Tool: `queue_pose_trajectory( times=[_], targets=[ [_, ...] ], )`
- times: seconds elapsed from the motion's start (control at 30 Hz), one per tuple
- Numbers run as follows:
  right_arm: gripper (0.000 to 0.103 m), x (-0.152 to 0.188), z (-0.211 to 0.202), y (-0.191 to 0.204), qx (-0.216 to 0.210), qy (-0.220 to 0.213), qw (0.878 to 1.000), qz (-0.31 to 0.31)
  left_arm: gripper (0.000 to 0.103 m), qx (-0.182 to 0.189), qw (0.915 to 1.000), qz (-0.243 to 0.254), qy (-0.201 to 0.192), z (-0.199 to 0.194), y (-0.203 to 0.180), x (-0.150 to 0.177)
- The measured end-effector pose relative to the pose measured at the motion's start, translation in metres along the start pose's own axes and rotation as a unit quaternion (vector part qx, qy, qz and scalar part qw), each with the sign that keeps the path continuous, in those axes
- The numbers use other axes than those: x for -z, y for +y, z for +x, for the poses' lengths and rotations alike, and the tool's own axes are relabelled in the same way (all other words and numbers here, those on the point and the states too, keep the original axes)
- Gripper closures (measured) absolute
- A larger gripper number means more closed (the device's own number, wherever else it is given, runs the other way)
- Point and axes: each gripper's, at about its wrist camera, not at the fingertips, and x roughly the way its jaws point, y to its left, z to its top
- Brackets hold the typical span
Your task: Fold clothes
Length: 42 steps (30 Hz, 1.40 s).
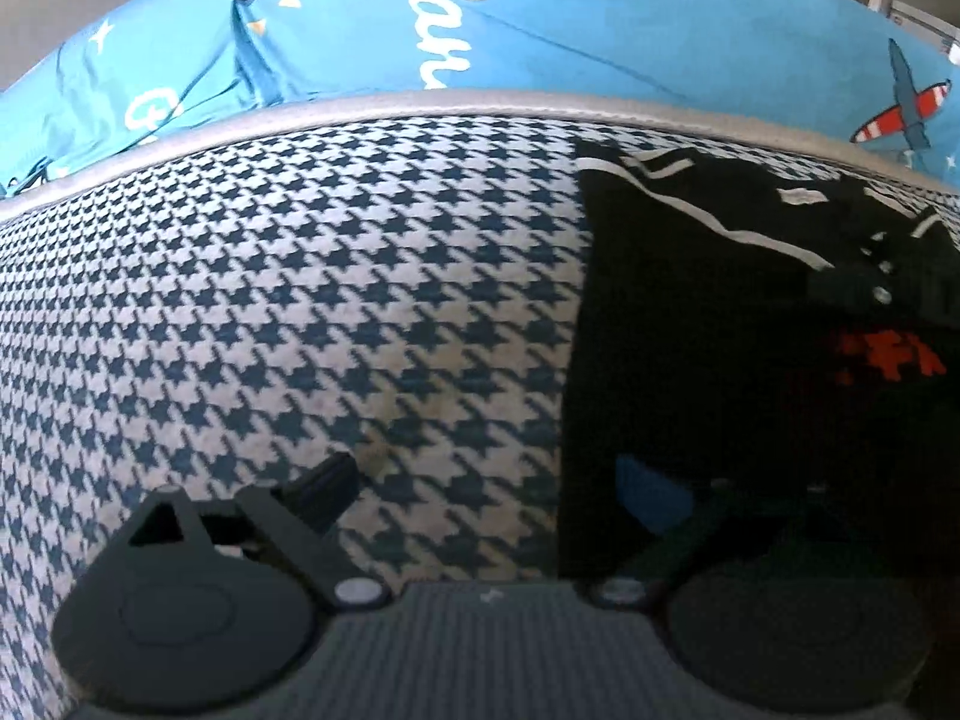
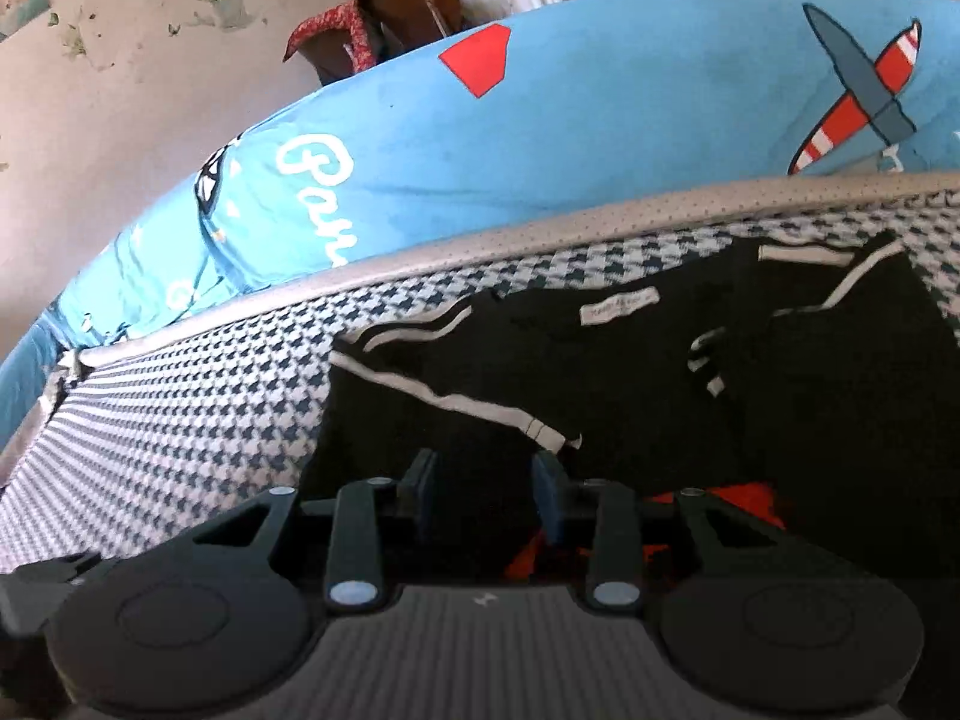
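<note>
A black garment (image 1: 708,330) with white stripes and a red print lies crumpled on a houndstooth mat (image 1: 300,300), filling the right of the left wrist view. My left gripper (image 1: 489,486) is open wide and low. It straddles the garment's left edge, with one finger over the mat and the blue-padded finger (image 1: 654,495) over the black cloth. In the right wrist view the black garment (image 2: 600,372) shows a white label and stripes. My right gripper (image 2: 485,492) hovers over its near part, open by a narrow gap, with only dark cloth seen between the fingers.
The houndstooth mat (image 2: 180,420) has a grey padded border (image 2: 480,240). Beyond it lies blue bedding (image 2: 600,120) printed with aeroplanes and white writing. A wall with flower decals and brown furniture (image 2: 408,6) stand further back. Bare mat stretches left of the garment.
</note>
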Motion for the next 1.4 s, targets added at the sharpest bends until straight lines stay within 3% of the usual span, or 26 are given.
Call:
queue_pose_trajectory(
  times=[0.3,0.4,0.63,0.9,1.13,1.4],
  targets=[
    [0.069,0.017,-0.009,0.015,-0.018,0.032,0.997,-0.064,0.006,0.015,0.9994,-0.030,0.001,-0.006,0.006,-0.002],
    [0.068,0.024,0.000,0.016,0.003,0.066,0.995,-0.081,0.006,0.022,0.9992,-0.031,-0.012,-0.011,0.003,-0.003],
    [0.064,0.029,-0.001,0.018,0.010,0.060,0.994,-0.089,0.004,0.034,0.9991,-0.023,-0.009,-0.008,-0.012,-0.006],
    [0.063,0.039,-0.003,0.032,0.034,0.051,0.988,-0.143,0.000,-0.003,1.0000,-0.003,0.003,0.005,-0.023,-0.001],
    [0.056,0.046,-0.021,0.029,0.021,0.085,0.984,-0.156,0.000,-0.003,0.9992,-0.028,0.027,0.003,-0.019,-0.004],
    [0.054,0.061,-0.063,0.003,-0.024,0.090,0.980,-0.175,0.000,-0.010,0.9991,-0.034,0.021,-0.008,-0.023,-0.008]
  ],
)
